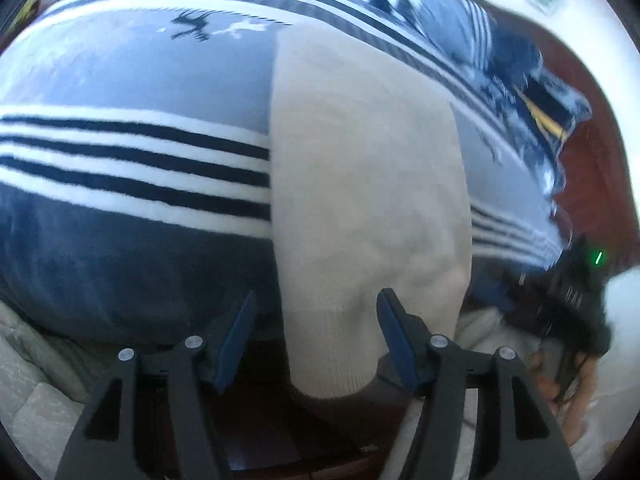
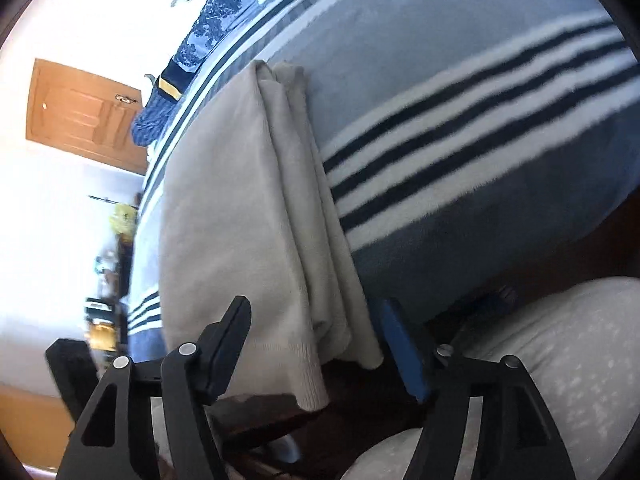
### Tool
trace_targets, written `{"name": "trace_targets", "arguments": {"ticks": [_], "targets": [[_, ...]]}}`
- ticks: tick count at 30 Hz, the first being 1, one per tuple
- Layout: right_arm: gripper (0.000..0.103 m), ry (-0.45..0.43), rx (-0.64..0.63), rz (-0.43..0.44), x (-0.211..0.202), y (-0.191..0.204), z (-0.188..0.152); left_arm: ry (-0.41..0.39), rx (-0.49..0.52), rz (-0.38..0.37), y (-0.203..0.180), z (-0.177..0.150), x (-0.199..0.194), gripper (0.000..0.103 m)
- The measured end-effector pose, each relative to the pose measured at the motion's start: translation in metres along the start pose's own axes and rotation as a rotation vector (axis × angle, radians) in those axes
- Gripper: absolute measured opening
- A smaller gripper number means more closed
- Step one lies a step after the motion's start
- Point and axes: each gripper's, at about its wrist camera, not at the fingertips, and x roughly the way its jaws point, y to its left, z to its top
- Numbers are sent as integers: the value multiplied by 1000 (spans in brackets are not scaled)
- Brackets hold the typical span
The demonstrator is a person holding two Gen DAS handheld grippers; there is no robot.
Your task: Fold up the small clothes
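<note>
Left wrist view: the left claw (image 1: 316, 340) stands open, its blue pads either side of the near hem of a cream knit (image 1: 368, 184), gripping nothing. The knit runs away toward 12 o'clock as a long folded strip on a striped blanket (image 1: 132, 160) over a bed, its near end hanging past the blanket's edge. In the right wrist view the right claw (image 2: 316, 344) is likewise open, with the knit's stacked layers (image 2: 256, 200) and ribbed hem between its pads, the folds bunched toward 1 o'clock. The step in hand looks like taking the near end to fold it over. To do that well, each claw should probably close on all layers at once, near the two corners, then lift evenly so the strip does not skew or shed an inner layer. The blanket is soft and plush, so the knit may drag on it. Beyond, at 10 o'clock, a wooden door (image 2: 80, 116) sits in a bright white wall; blue printed fabric (image 2: 200, 40) lies at 11 o'clock.
</note>
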Motion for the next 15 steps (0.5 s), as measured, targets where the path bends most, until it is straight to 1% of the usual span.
{"name": "trace_targets", "arguments": {"ticks": [2,4,5,6,8,9,10,11,12,13,14,15], "targets": [[72,34,9,29,4,-7,-4,24,-60,-27,10,5,8,63],[72,74,20,54,8,-16,-7,39,-112,-79,15,9,18,63],[72,110,36,60,17,-20,-6,43,-137,-100,18,10,21,63],[72,131,44,47,21,-26,-9,55,-173,-136,22,11,26,63],[72,162,46,38,30,-30,-6,69,-213,-173,25,15,33,63],[72,170,44,26,35,-28,-5,80,-220,-178,26,15,36,63],[72,173,36,7,46,-17,-3,92,-218,-182,25,16,39,63],[71,181,24,-11,51,-17,-4,97,-222,-183,25,16,41,63],[66,182,14,-16,53,-16,-3,104,-229,-187,25,15,44,62],[49,180,8,-4,54,-16,0,111,-230,-194,24,15,47,54],[39,184,2,17,54,-13,0,111,-225,-199,22,14,47,50],[37,176,-18,11,51,-9,-1,104,-211,-187,18,13,45,44]]}}
